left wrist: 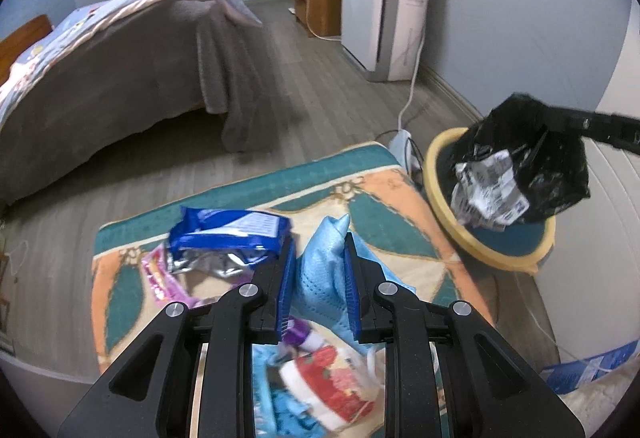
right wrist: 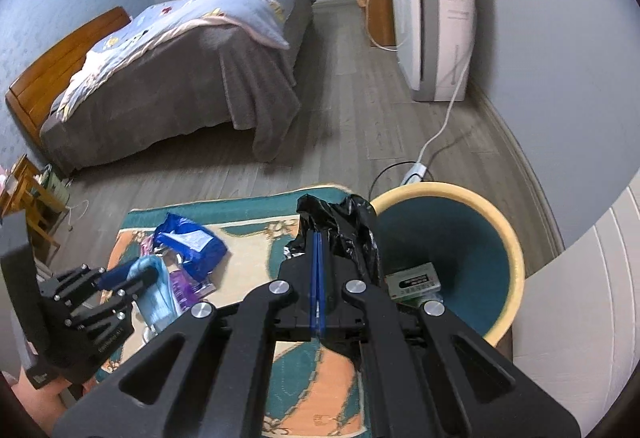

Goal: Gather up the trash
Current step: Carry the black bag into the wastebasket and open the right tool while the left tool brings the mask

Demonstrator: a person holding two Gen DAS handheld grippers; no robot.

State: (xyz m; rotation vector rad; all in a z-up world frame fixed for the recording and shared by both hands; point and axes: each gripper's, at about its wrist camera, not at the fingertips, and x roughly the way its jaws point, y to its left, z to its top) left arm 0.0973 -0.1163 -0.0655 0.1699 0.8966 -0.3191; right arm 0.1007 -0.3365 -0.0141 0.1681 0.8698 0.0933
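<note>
The left gripper [left wrist: 318, 250], matte black with ribbed blue pads, is clamped on a light blue cloth [left wrist: 324, 274]; we see its perforated, dimpled weave bunched into a soft peak between the jaws, which stand a little apart around it. The right gripper [right wrist: 317, 238] has its jaws pressed fully together, the two blue pads meeting in a thin line, and it pinches a crumpled black plastic bag [right wrist: 340, 226]. In the left wrist view we see that the glossy, wrinkled bag [left wrist: 536, 166] hangs over the bin [left wrist: 436, 158] with a creased white printed wrapper [left wrist: 486, 186] against its lower side.

The bin is round and tapers downward, with a smooth cream-yellow rim and a dark teal inner wall; in the right wrist view we see a small green and white rectangular box [right wrist: 412, 280] lying inside it. The bin stands just beside a flat rug [left wrist: 380, 206] patterned in teal, orange and cream.

On the rug we find a shiny blue foil packet [left wrist: 228, 230] with a torn silver inside, a pink-purple wrapper [left wrist: 160, 278] touching it, and, blurred beneath the left gripper, a cylindrical red and white cup [left wrist: 328, 386].

Behind stand a bed [right wrist: 180, 78] draped in a soft grey blanket and a boxy white appliance [right wrist: 436, 30] on the grey plank floor [right wrist: 340, 110].
</note>
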